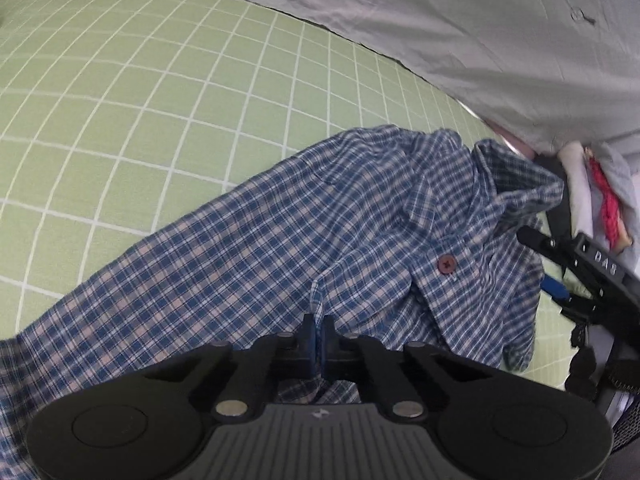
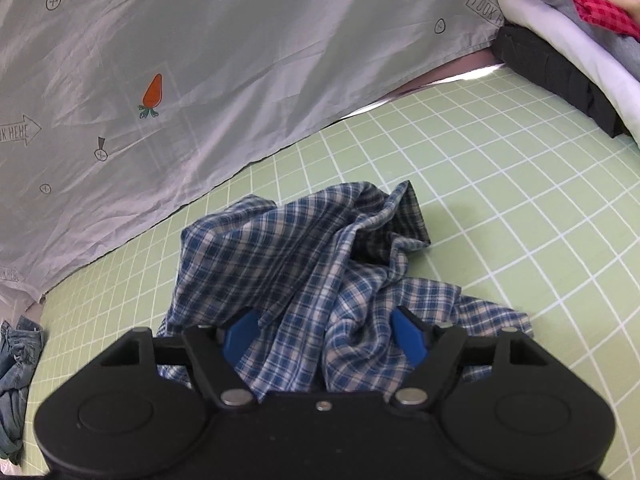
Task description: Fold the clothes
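Note:
A blue and white plaid shirt (image 1: 304, 240) lies crumpled on the green gridded mat (image 1: 120, 100). A brown button (image 1: 445, 264) shows on its front. My left gripper (image 1: 318, 334) is shut on a fold of the shirt's edge, and the cloth runs up between its pads. In the right wrist view the shirt (image 2: 304, 264) is bunched into a heap. My right gripper (image 2: 324, 332) stands open astride this heap, its blue pads (image 2: 240, 338) wide apart with cloth between them. The right gripper (image 1: 544, 264) also shows in the left wrist view, at the shirt's right side.
A grey sheet (image 2: 200, 60) printed with a carrot (image 2: 153, 91) borders the far side of the mat (image 2: 520, 220). A stack of clothes with a red checked piece (image 2: 576, 4) sits at the far right. Denim (image 2: 16, 364) lies off the mat's left edge.

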### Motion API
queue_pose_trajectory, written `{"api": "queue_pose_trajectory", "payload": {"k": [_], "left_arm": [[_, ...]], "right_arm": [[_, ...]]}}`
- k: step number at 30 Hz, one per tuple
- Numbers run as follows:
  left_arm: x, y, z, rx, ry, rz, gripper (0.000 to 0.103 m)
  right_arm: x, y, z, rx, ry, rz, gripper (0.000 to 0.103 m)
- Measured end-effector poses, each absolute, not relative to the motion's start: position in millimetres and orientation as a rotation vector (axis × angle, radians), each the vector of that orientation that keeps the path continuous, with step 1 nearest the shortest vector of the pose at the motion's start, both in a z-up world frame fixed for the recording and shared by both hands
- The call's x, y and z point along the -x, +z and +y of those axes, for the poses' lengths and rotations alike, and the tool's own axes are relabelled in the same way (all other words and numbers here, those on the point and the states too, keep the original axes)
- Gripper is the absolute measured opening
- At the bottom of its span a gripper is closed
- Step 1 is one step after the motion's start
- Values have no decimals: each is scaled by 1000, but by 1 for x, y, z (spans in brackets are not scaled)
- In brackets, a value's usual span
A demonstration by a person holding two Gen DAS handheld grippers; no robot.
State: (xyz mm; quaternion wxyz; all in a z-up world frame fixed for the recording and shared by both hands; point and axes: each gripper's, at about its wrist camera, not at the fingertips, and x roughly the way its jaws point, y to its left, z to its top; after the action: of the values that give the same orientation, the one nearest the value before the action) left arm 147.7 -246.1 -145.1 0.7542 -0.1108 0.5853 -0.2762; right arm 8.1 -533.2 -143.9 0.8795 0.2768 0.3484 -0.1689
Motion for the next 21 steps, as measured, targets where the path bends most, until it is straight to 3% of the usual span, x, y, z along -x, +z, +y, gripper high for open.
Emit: {"api": "queue_pose_trajectory", "payload": {"k": [3,16,18,20,21], "left_arm": [[-152,-152,-237,341,-573,1308,1],[-159,-174,-218,621,-483,1394,1],[-160,-177,-216,640,-476,1400,1],[-160,-178,-215,646,-473,1401,1],[-160,-177,-215,645,-474,1400,1]], "right_arm": [[-5,-142,-536,-605,-356,709,68],[7,-120,-535,-646,-389,609,69],[2,-124,-532,-646,-351,633,64],[-2,-129,-529,-646,-314,664,53],[-4,-133,-526,-641,-301,682,53]]}}
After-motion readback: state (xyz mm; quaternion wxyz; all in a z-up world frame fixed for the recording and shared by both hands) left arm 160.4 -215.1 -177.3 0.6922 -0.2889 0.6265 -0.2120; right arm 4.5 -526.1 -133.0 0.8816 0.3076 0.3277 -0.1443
